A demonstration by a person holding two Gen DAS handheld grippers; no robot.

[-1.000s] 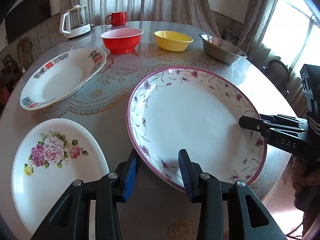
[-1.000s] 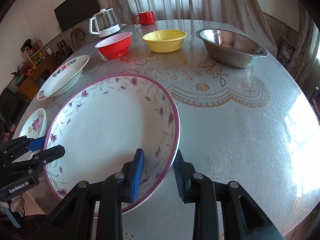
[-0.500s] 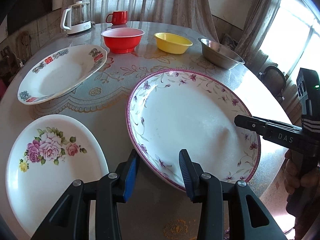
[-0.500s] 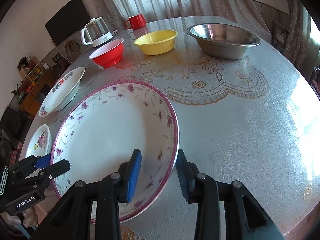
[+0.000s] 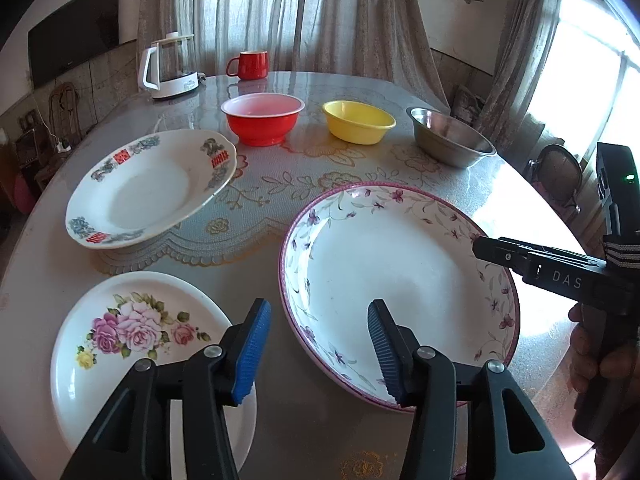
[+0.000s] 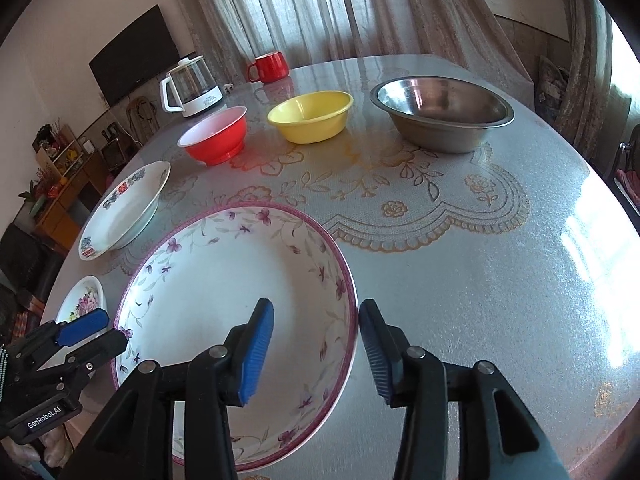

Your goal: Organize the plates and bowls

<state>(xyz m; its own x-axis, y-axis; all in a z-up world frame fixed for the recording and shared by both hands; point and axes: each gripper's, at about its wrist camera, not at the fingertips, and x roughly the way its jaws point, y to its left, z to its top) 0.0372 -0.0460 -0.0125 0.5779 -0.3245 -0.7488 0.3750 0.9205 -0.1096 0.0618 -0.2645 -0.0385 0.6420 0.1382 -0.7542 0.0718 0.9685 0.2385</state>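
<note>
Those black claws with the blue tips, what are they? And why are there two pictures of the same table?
They are tools a person holds, one in each hand, and each carries a camera looking along its fingers. One picture comes from the left hand-held gripper, the other from the right hand-held gripper. On the table lie a big purple-flowered plate, a rose plate, a plate with red marks, a red bowl, a yellow bowl, a steel bowl, a red mug and a kettle. Both grippers straddle the big plate's rim, but their jaws are opening, so nothing is held.
</note>
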